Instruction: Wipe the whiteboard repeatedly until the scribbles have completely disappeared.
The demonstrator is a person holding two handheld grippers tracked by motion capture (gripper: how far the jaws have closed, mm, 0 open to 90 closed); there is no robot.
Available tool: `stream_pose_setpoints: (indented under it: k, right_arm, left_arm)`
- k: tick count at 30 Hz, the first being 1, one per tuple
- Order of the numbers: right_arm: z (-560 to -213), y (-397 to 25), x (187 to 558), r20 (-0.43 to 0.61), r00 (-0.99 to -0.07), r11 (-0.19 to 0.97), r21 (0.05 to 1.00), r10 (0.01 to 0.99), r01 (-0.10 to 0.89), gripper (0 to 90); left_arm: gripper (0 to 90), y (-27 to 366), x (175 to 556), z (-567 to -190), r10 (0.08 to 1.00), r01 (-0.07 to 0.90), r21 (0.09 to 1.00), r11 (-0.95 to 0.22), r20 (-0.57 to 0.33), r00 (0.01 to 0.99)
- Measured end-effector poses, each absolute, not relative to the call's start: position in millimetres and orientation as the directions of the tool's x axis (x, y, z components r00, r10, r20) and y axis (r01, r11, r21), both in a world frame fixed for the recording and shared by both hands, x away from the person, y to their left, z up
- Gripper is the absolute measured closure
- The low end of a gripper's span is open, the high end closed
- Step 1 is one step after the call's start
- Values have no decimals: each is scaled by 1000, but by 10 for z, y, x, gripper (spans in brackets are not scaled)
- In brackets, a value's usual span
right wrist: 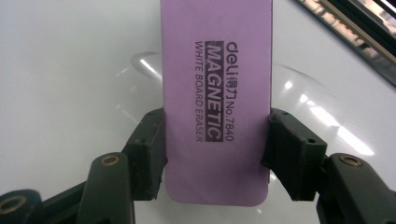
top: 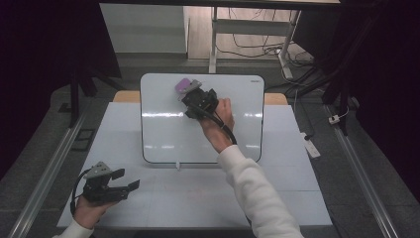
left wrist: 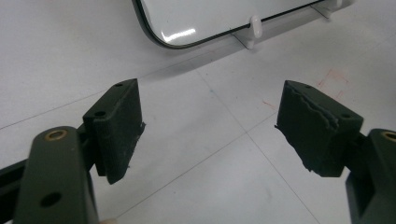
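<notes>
**Eraser pressed to the whiteboard's top edge**

Dark curtains and a tangle of floor cables frame a pale desk [top: 163, 198] on which a whiteboard [top: 163, 134] stands propped on small white feet. The fingers [right wrist: 148, 149] of the right gripper [top: 190, 94] are clamped on the long sides of a purple eraser [right wrist: 215, 93], printed side facing the camera, so its felt face probably lies flat against the board. Gripping across the narrow width leaves most of the block sticking out ahead, which suits wiping without the fingers scraping the surface. In the high view the eraser [top: 183, 85] sits near the board's upper edge, left of centre, with the hand [top: 220, 121] and white sleeve [top: 257, 193] reaching up from below.

The left gripper [top: 121, 179] rests low at the desk's near left corner, well apart from the work, its fingers [left wrist: 119, 126] spread wide and empty, likely just kept out of the way.
</notes>
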State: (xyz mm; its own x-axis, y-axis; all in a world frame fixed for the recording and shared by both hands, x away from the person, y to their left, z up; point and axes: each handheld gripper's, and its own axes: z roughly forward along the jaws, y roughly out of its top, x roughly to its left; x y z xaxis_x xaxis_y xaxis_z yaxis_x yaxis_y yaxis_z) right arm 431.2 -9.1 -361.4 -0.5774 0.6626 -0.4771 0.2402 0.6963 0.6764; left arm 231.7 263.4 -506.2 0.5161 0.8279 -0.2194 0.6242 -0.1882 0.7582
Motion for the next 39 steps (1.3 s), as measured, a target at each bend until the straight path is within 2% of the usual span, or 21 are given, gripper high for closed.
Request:
stream_pose_setpoints:
  k: [8,16,20,30,39]
  right_arm:
    - [-3749,73,4175,-502,-639,757,621,583,203,415]
    - [-3525,-98,4379,-456,-599,697,670,659,257,415]
    - [-3489,-74,4404,-480,-593,715,652,647,252,415]
    - [-3890,44,4055,-493,-695,802,560,523,206,416]
    - [-3755,-15,4172,-472,-671,768,596,571,234,416]
  left_arm:
    - [231,2633,2316,-5058,828,622,759,-191,-216,517]
    - [230,2635,2315,-5058,828,623,759,-188,-218,516]
    - [230,2636,2319,-5061,829,624,758,-188,-219,515]
    - [230,2627,2318,-5060,828,623,759,-192,-216,518]
    - [229,2633,2316,-5060,828,623,758,-191,-216,517]
